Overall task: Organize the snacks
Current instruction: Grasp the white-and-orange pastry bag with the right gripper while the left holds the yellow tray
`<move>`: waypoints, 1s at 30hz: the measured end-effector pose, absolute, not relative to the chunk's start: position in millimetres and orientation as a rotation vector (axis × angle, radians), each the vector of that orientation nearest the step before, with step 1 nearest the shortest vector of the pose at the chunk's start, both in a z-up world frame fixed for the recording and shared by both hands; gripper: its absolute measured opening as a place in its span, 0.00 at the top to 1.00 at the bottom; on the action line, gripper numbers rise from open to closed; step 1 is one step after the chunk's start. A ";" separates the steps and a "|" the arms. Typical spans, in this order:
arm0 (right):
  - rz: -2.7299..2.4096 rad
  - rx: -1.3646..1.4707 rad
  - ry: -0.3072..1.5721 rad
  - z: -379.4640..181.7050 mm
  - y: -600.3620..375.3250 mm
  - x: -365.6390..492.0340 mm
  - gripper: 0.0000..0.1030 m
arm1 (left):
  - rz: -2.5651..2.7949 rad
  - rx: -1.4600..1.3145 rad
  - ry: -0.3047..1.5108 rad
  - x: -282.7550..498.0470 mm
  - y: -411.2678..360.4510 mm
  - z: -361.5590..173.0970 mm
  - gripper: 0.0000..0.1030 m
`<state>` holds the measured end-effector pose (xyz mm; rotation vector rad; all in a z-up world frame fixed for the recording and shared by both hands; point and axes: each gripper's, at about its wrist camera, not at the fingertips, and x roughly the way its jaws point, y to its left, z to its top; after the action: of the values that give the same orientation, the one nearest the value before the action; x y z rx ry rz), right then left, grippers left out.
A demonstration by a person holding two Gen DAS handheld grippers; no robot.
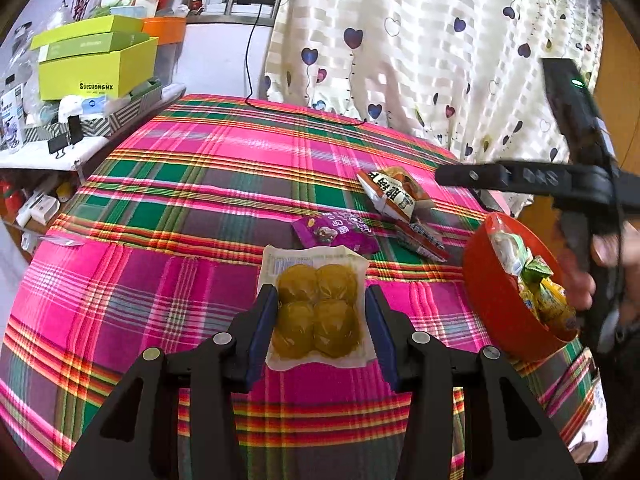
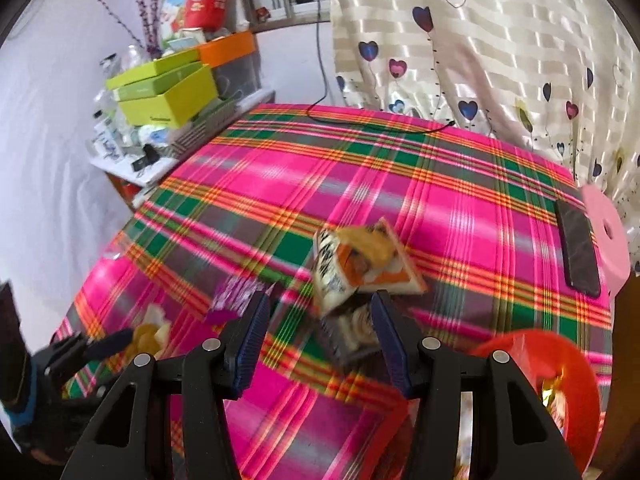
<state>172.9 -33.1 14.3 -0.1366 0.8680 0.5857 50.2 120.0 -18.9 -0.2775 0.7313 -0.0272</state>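
Note:
My left gripper (image 1: 320,294) is shut on a clear pack of four yellow-green rounds (image 1: 318,320), one pad on each long edge. From the right wrist view the same pack (image 2: 150,336) hangs just above the plaid tablecloth (image 1: 160,280). Ahead of it lie a purple packet (image 1: 340,232), an orange-and-white packet (image 1: 394,192) and a dark red packet (image 1: 424,238). A red bowl (image 1: 492,292) holding several snacks stands at the right. My right gripper (image 2: 319,298) is open above the orange-and-white packet (image 2: 360,264). A second packet (image 2: 352,332) lies by its right finger, untouched.
A black phone (image 2: 578,248) and a pink stool (image 2: 604,232) are at the table's right edge. A black cable (image 1: 304,110) trails over the far edge. A cluttered side shelf with green boxes (image 1: 96,64) stands at the left, and a heart-print curtain (image 1: 440,60) hangs behind.

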 end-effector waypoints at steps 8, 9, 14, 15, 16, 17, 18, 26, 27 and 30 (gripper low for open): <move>0.480 0.090 1.010 4.6 -49.5 242.8 0.39 | -0.022 -0.297 0.731 47.6 129.5 -21.9 0.55; 0.470 0.116 1.030 2.2 -52.1 249.3 0.39 | -0.021 -0.301 0.733 47.5 130.7 -22.8 0.55; 0.460 0.168 1.100 -13.9 -51.8 274.1 0.37 | -0.026 -0.307 0.737 48.9 132.3 -24.9 0.55; 0.477 0.159 1.122 -18.9 -47.5 276.4 0.37 | -0.028 -0.307 0.737 48.9 132.2 -25.0 0.55; 0.492 0.150 1.137 -23.3 -43.9 277.7 0.37 | -0.030 -0.307 0.737 48.9 132.3 -24.9 0.55; 0.507 0.132 1.150 -27.5 -39.4 277.8 0.37 | -0.030 -0.307 0.737 48.7 132.4 -24.6 0.55; 0.515 0.108 1.156 -31.1 -35.6 278.0 0.36 | -0.030 -0.307 0.735 48.5 132.4 -24.4 0.55; 0.568 -0.106 1.197 -43.1 -8.4 284.1 0.26 | -0.031 -0.314 0.744 51.1 132.5 -27.7 0.55; 0.570 -0.113 1.206 -44.1 -6.8 286.3 0.23 | -0.032 -0.315 0.745 51.0 132.4 -27.9 0.55; 0.576 -0.111 1.235 -49.9 -6.6 295.2 0.18 | -0.036 -0.316 0.746 51.2 132.8 -28.4 0.55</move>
<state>295.2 -6.6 -49.9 -0.1115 1.2346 0.5765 51.2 132.8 -28.4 -0.3158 0.7458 -0.0356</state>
